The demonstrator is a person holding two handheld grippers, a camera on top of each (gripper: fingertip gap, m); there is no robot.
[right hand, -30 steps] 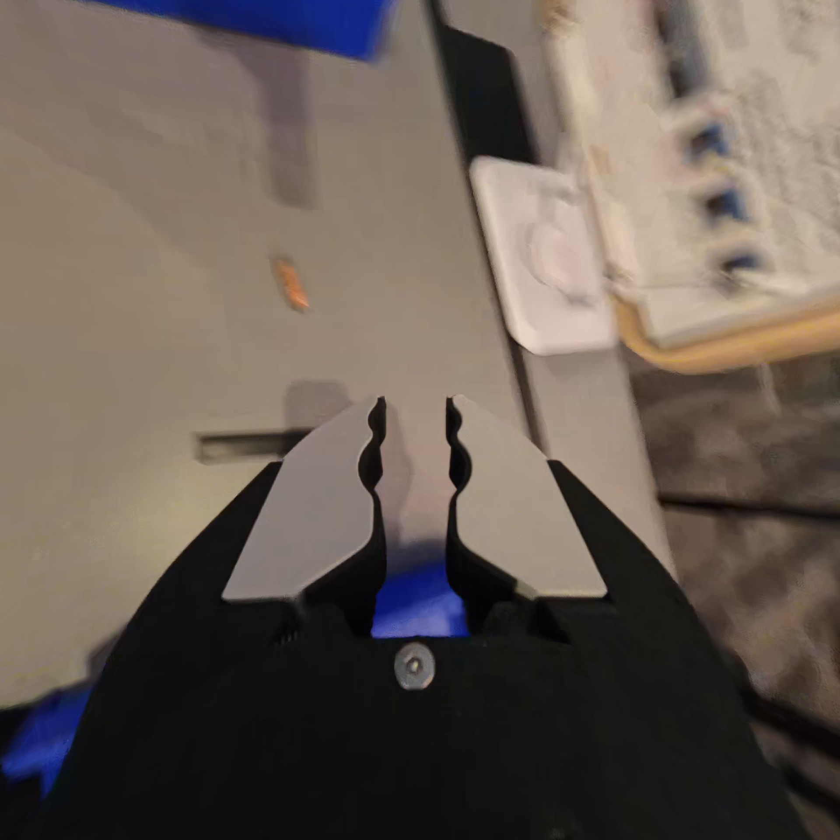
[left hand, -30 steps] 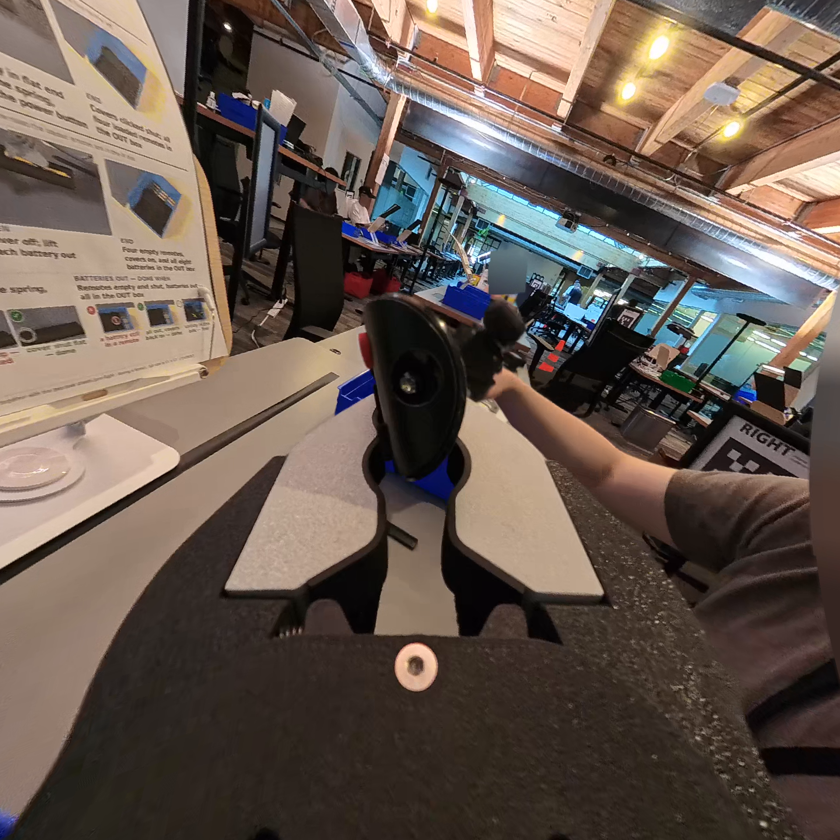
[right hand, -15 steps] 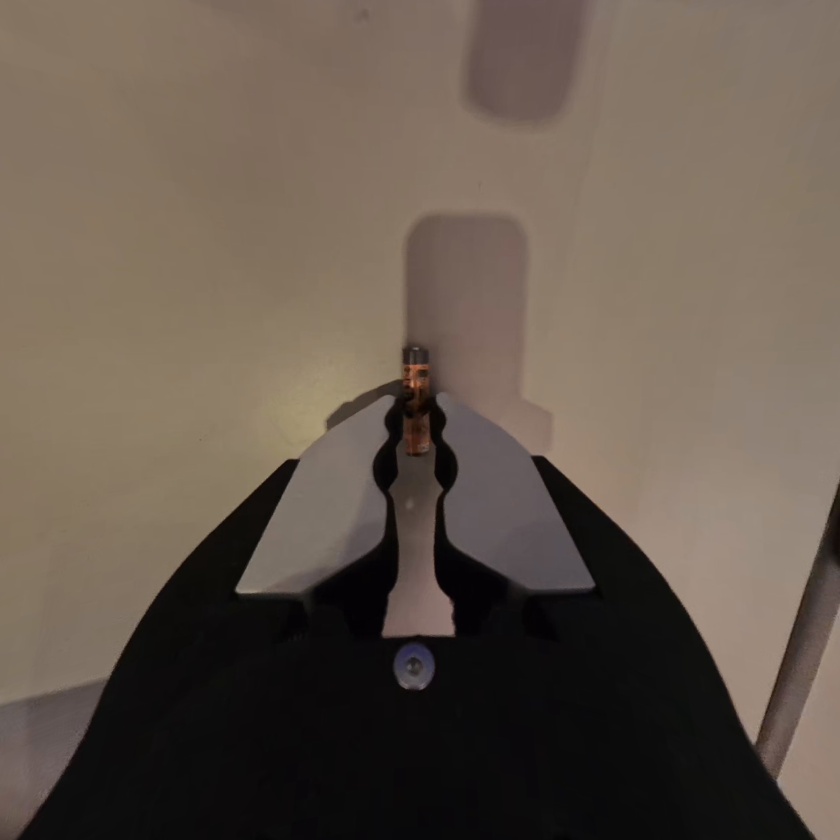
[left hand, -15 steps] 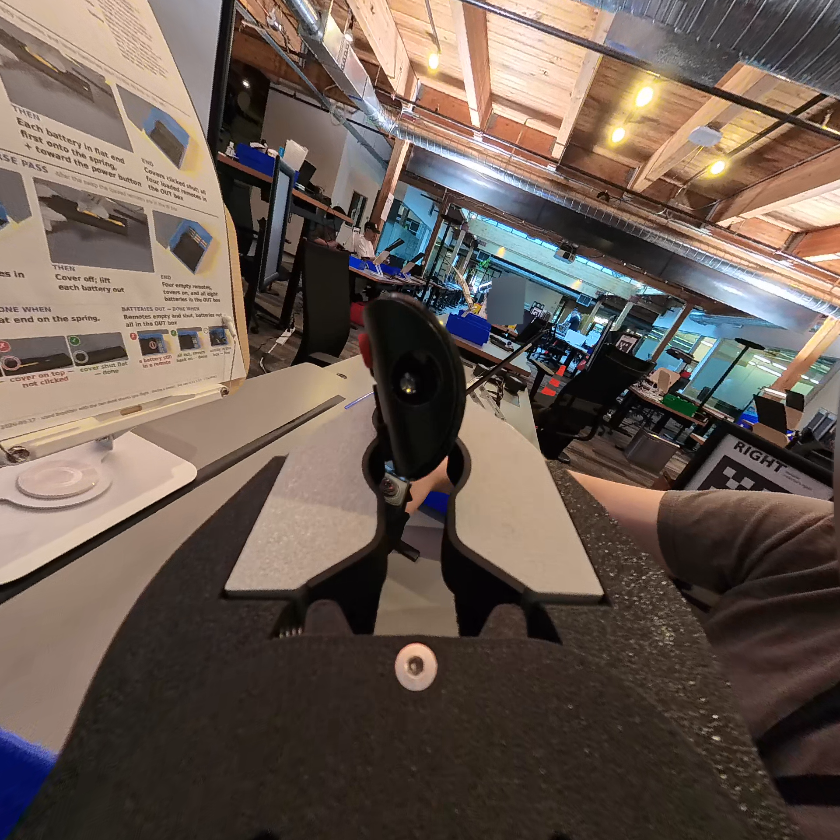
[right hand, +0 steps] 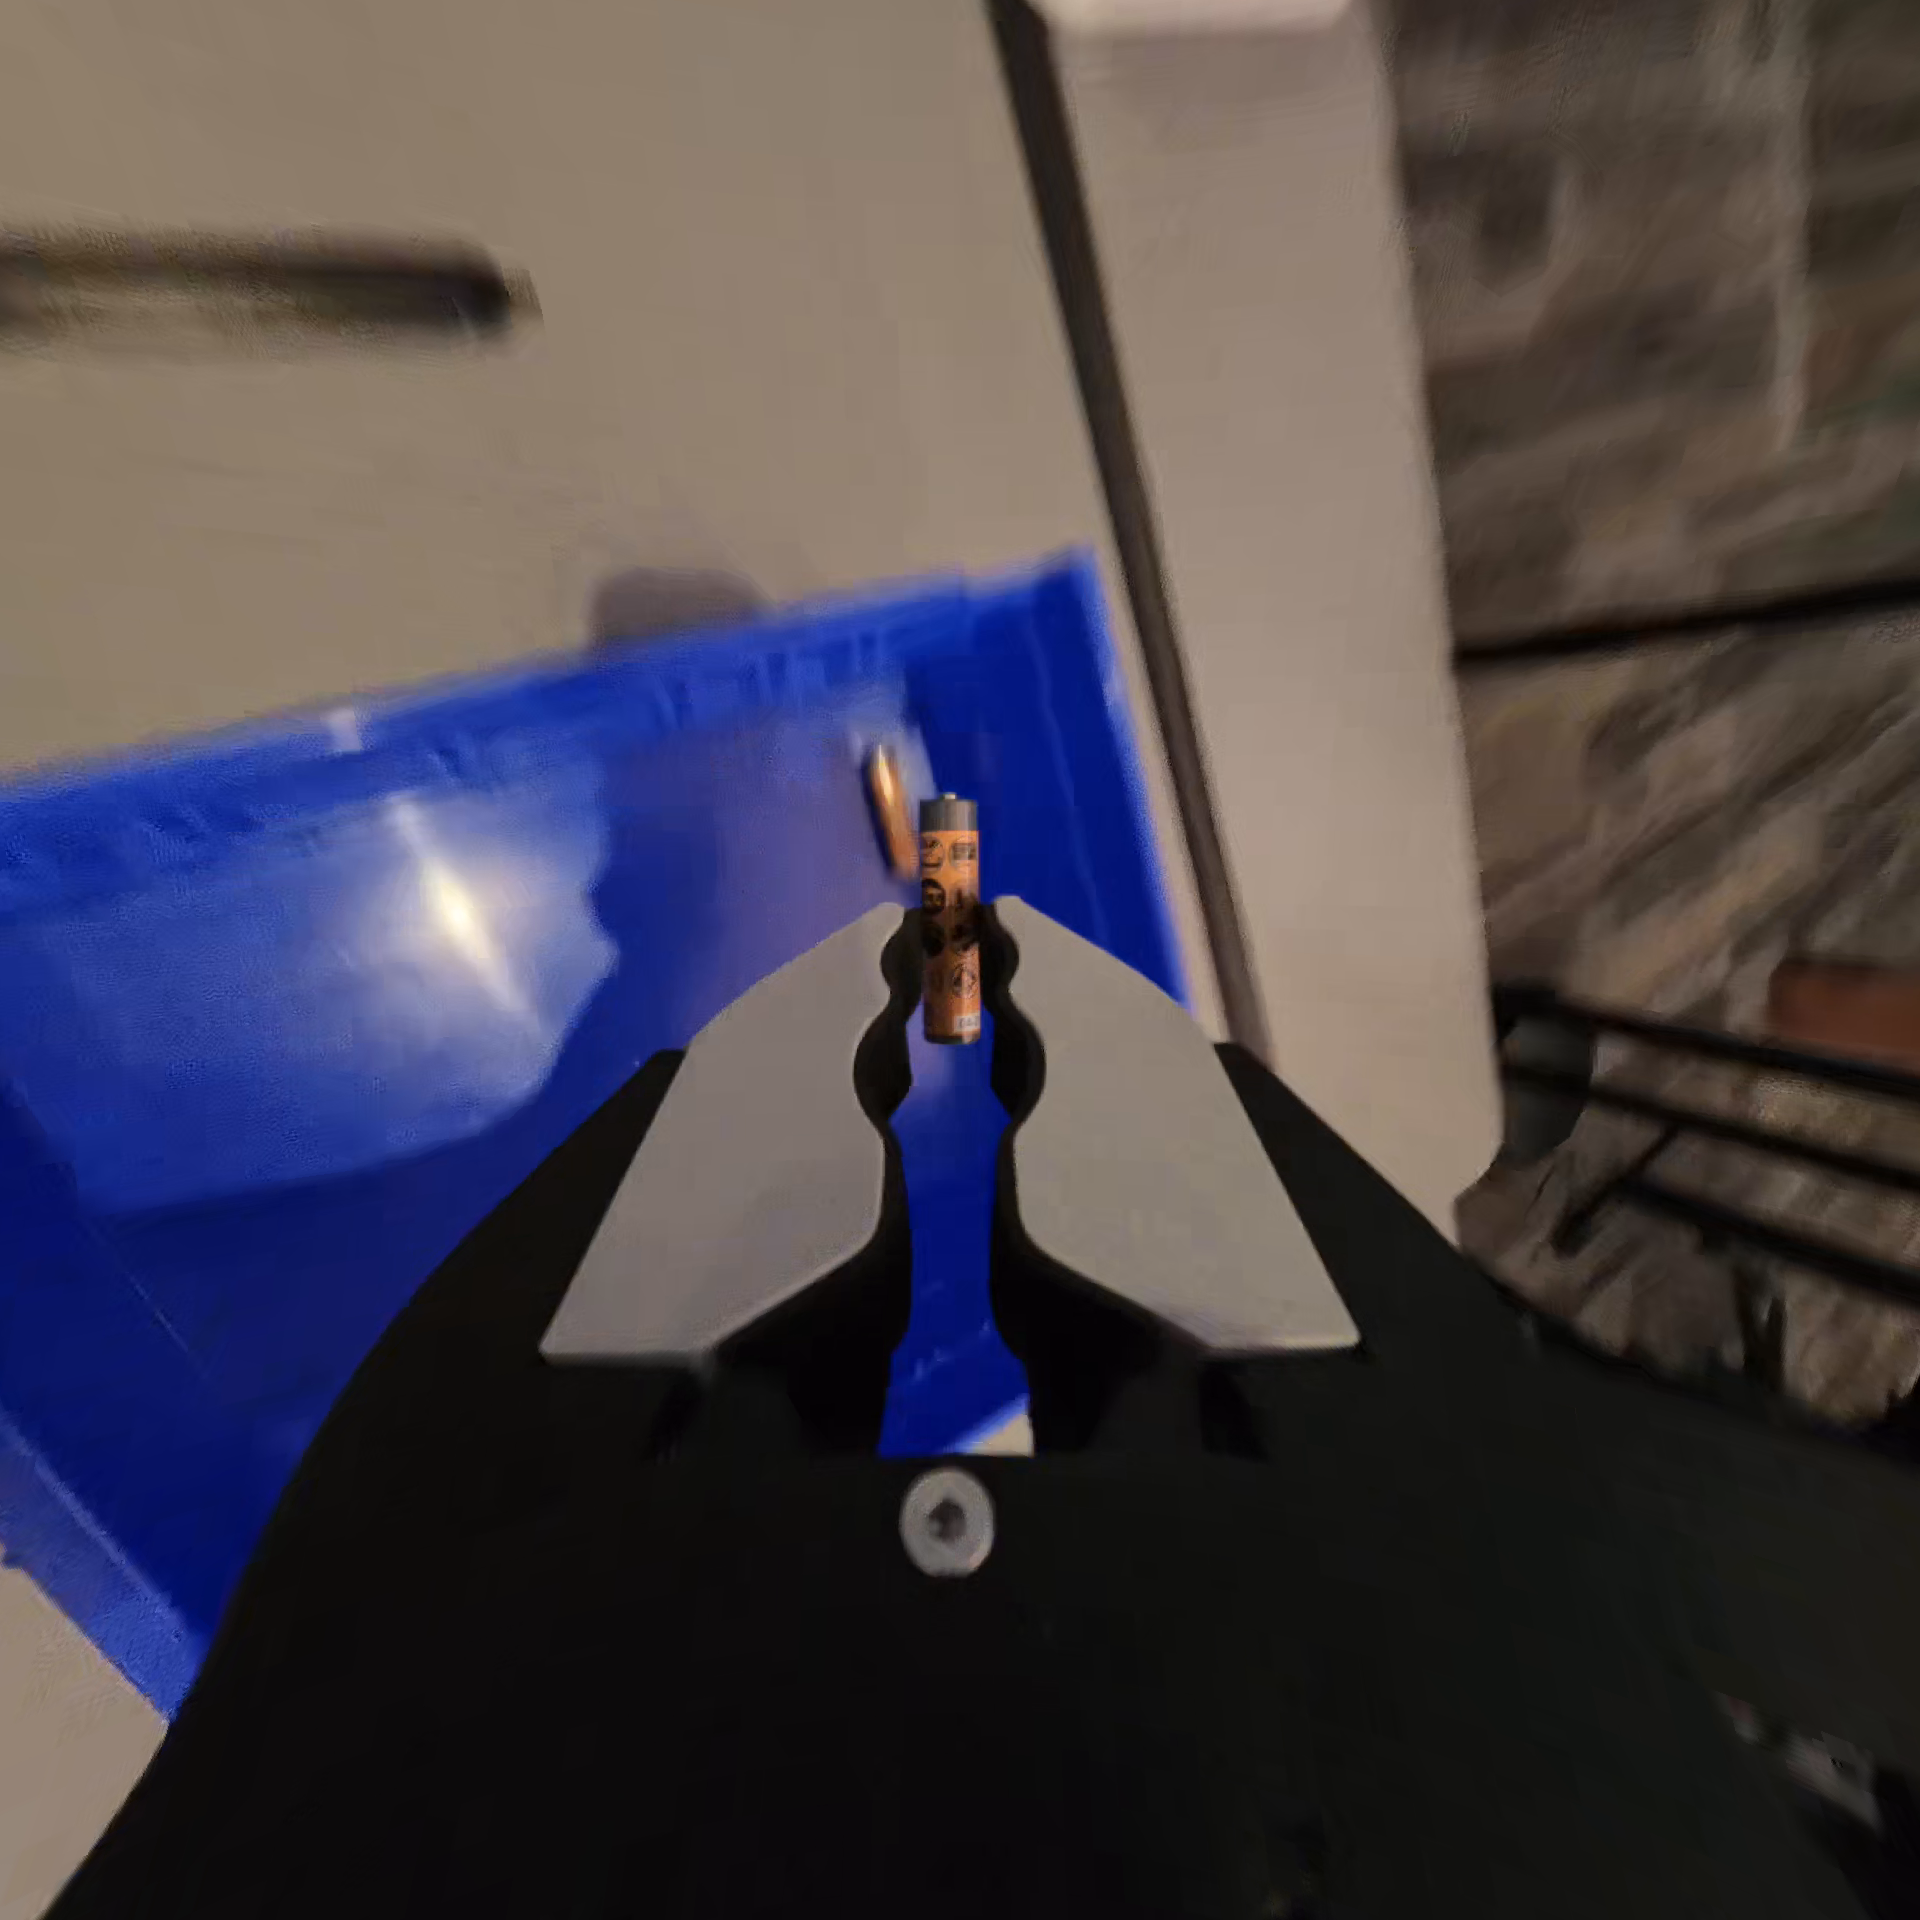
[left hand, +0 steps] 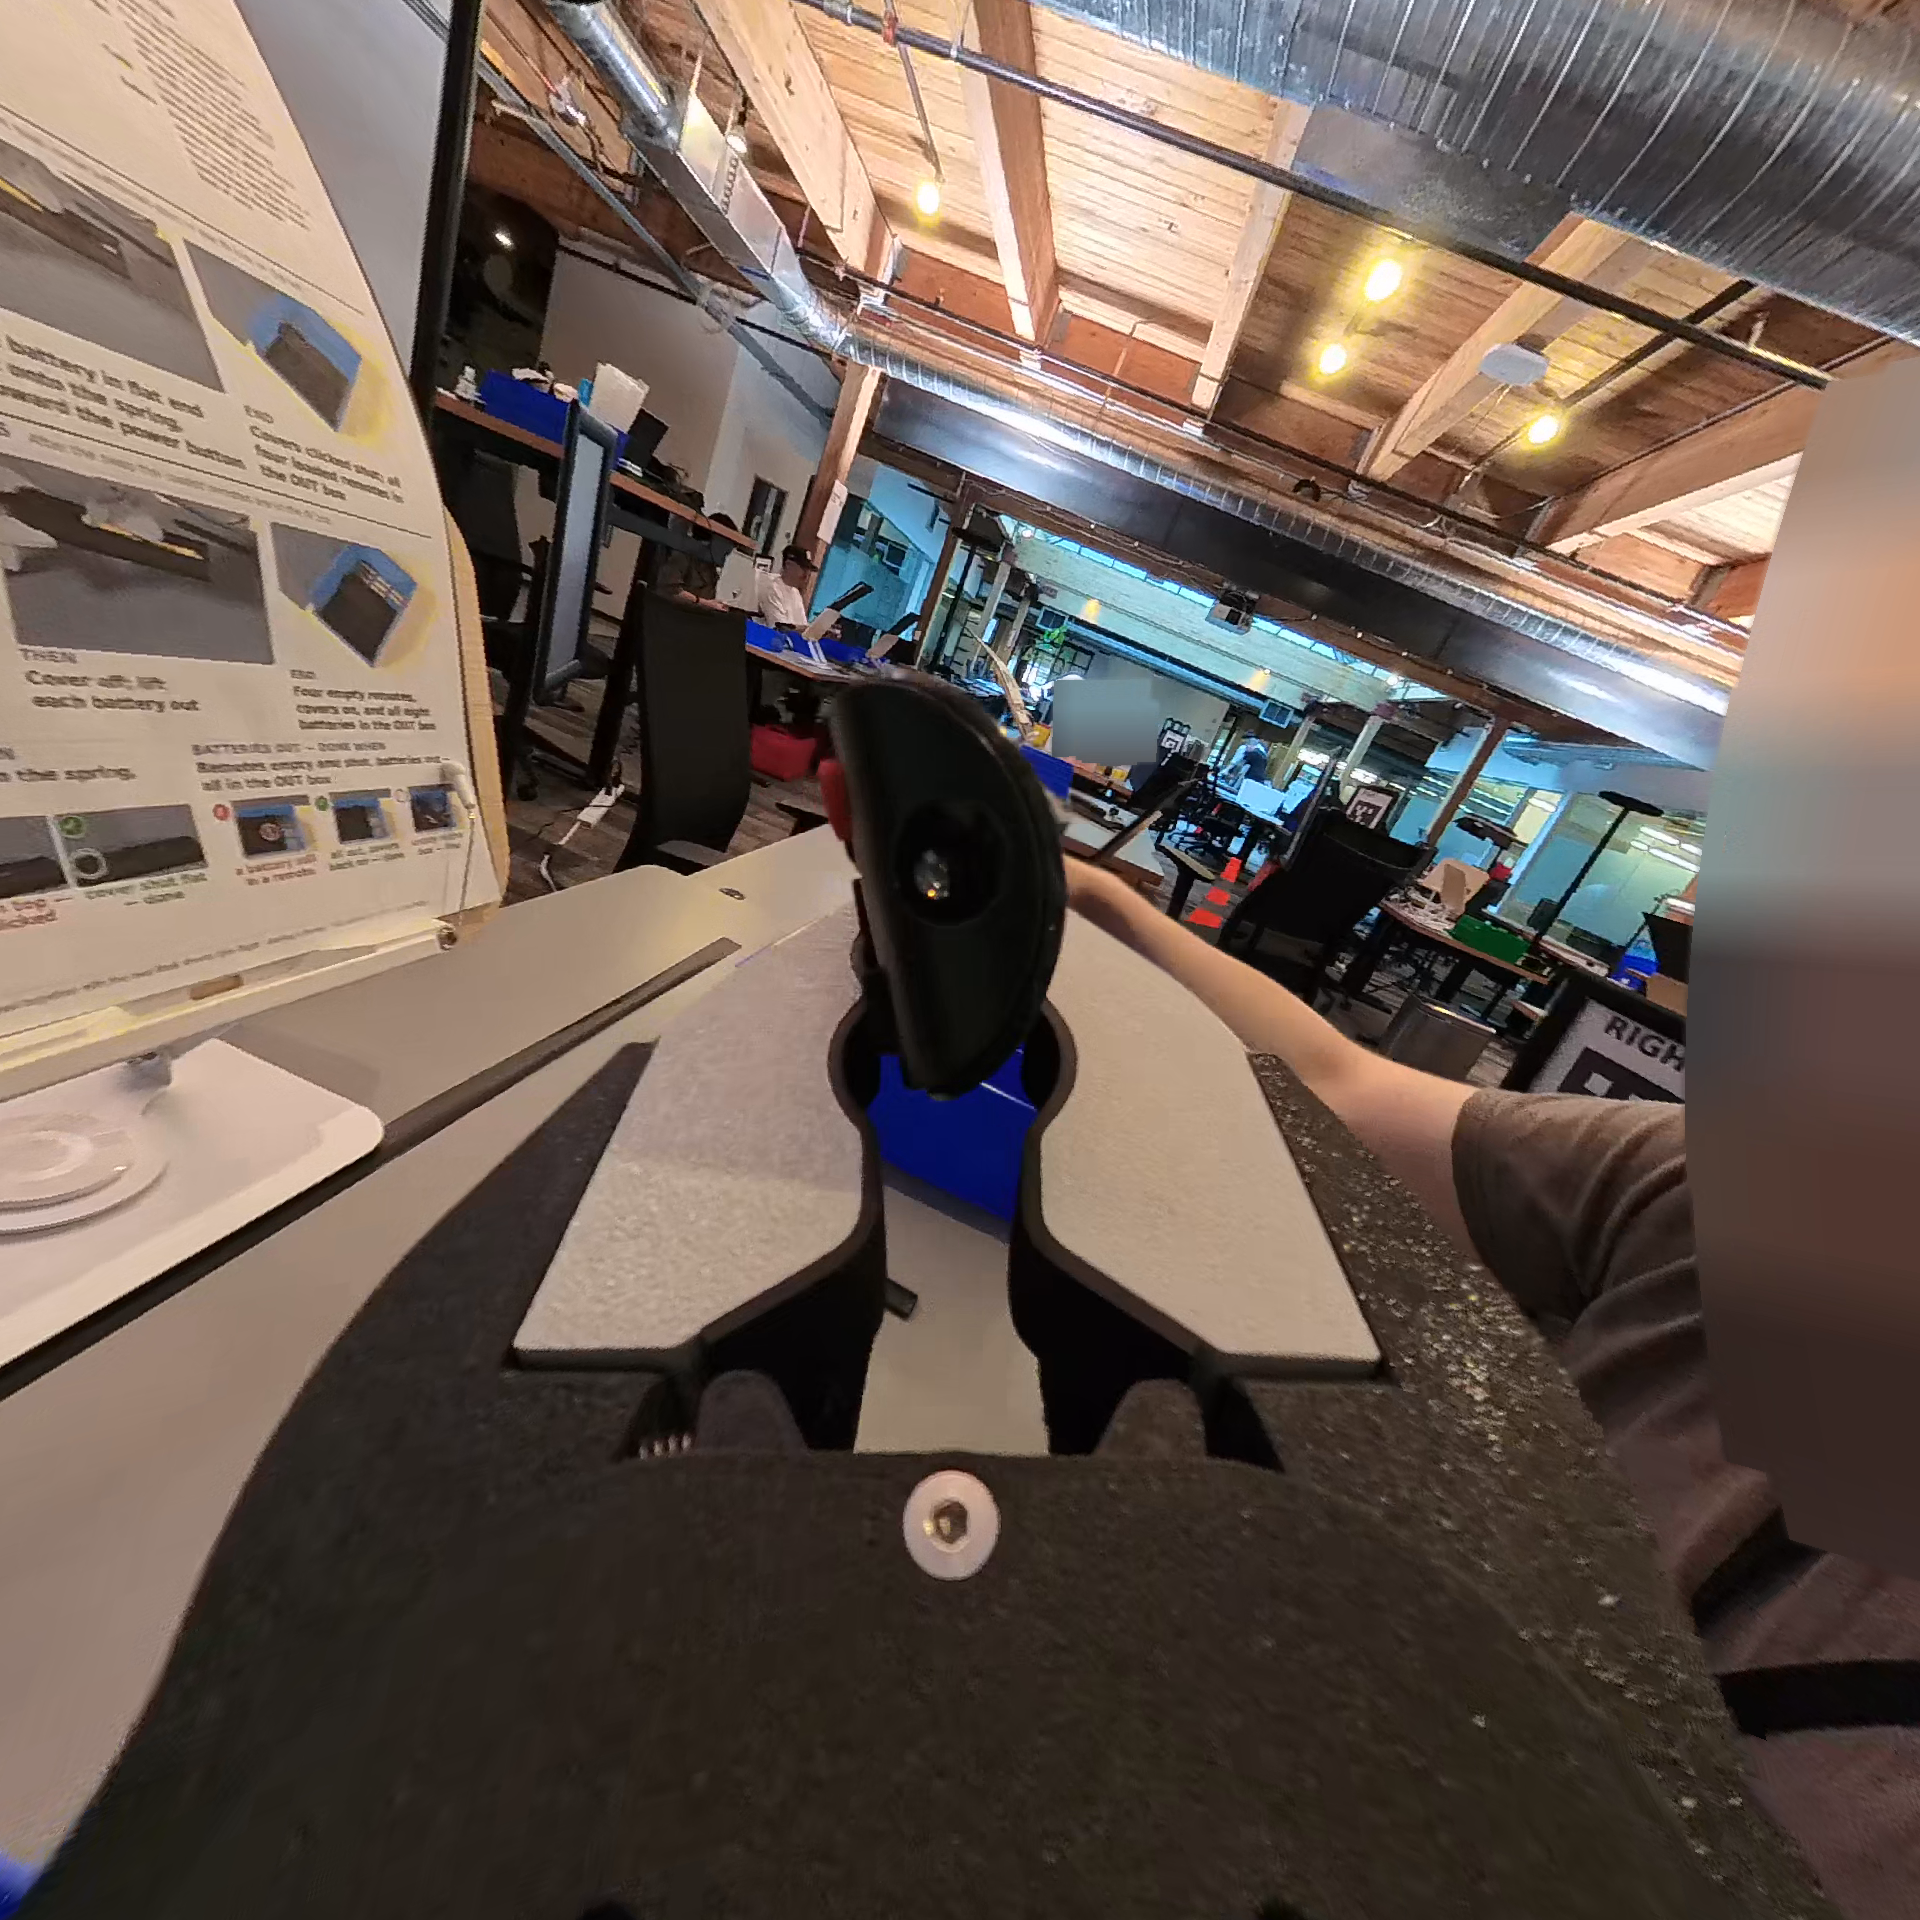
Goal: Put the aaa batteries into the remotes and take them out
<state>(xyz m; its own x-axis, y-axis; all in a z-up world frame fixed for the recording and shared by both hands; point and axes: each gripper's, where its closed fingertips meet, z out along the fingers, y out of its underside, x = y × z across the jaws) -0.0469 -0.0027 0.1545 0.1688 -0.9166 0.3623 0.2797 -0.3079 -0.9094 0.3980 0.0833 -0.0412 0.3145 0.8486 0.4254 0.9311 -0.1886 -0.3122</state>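
A: What does the right gripper [right hand: 948,935] hold?

B: An orange battery [right hand: 950,920], pinched upright near the tips of its grey fingers [right hand: 1127,1122]. It hangs over a blue bin [right hand: 312,935] on the pale worktop [right hand: 416,468]. A second battery [right hand: 886,800], blurred, seems to lie inside the bin by its far wall.

A: And the left gripper [left hand: 951,997]?

B: Its fingers [left hand: 727,1122] are closed on a black remote [left hand: 951,883], seen end-on, raised above the worktop [left hand: 582,997]. The blue bin [left hand: 951,1138] shows through the gap below it. An instruction sheet [left hand: 208,582] stands on a white stand to the left.

A: Which step is this?

B: Probably the taking-out half: a battery is being carried to the bin. Whether the remote's cover is off cannot be told from this angle.

A: What comes next?

B: Likely lowering the battery inside the bin walls, then spreading the fingers to drop it. The view is blurred with motion, so slowing first would help.
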